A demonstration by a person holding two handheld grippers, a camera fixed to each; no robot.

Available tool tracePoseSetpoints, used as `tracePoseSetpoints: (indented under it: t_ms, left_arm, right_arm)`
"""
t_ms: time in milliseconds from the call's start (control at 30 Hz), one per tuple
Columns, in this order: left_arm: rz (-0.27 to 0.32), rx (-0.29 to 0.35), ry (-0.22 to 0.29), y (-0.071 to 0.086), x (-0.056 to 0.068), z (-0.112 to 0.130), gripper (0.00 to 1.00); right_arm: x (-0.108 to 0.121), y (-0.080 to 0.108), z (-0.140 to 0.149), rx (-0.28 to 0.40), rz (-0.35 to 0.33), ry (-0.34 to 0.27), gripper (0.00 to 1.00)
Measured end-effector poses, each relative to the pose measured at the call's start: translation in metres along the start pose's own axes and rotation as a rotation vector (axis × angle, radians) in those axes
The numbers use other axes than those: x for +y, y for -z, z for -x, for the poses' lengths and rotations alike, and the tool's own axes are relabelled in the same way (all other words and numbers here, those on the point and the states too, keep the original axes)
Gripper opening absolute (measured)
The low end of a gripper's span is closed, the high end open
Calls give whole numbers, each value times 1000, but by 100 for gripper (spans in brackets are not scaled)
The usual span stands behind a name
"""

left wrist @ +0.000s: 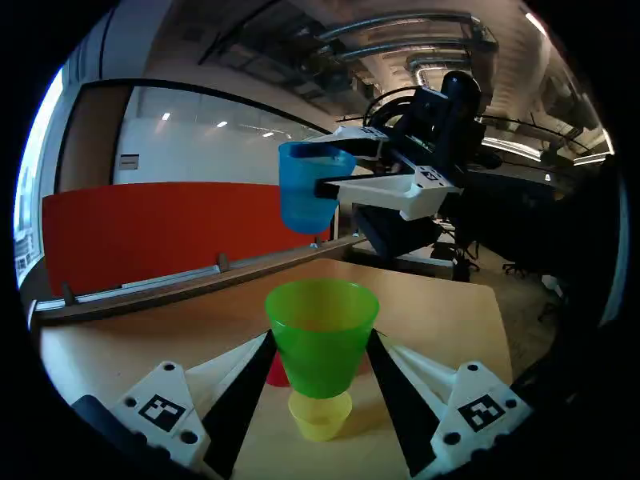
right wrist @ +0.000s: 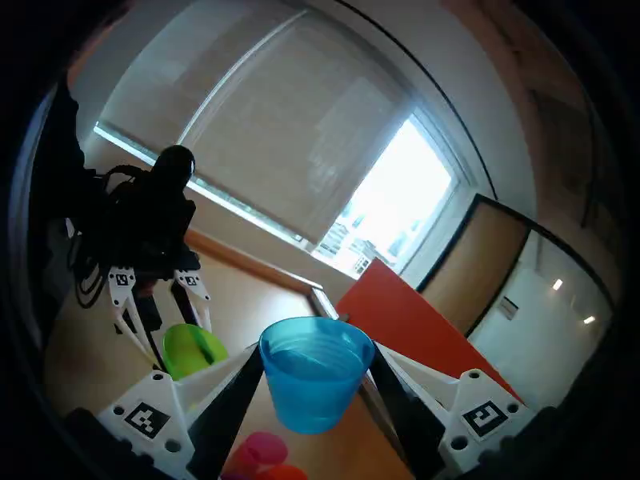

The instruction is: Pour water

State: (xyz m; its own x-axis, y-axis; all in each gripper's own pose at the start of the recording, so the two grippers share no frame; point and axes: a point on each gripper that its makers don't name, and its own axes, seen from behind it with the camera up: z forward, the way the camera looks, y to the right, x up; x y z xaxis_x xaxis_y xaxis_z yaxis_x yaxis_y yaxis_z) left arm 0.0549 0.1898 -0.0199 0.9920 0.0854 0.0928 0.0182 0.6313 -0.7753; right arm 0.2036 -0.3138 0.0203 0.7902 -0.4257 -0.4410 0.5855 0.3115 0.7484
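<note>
The left tongs clamp a green translucent plastic cup upright above the pale wooden tabletop. Below it on the tabletop stands a small yellow plastic cup, with a red object partly hidden beside it. Farther off, the right tongs grip a blue translucent plastic cup, held higher, in front of a red partition.

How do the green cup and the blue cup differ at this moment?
The green cup is gripped by the left gripper; the blue cup by the right gripper. The green cup is low, near the table; the blue cup is held high above it. Both are translucent, tapered plastic cups, rims up.
</note>
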Motion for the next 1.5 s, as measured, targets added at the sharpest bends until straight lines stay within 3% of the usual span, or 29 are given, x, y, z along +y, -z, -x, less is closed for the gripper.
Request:
tracePoseSetpoints:
  t_ms: [900, 1500]
  left_arm:
    - [10, 15, 0, 1, 3, -2, 81]
    - [18, 14, -6, 0, 5, -7, 81]
  right_arm:
    - [-2, -11, -7, -21, -23, 116, 92]
    - [0, -8, -14, -19, -19, 185, 92]
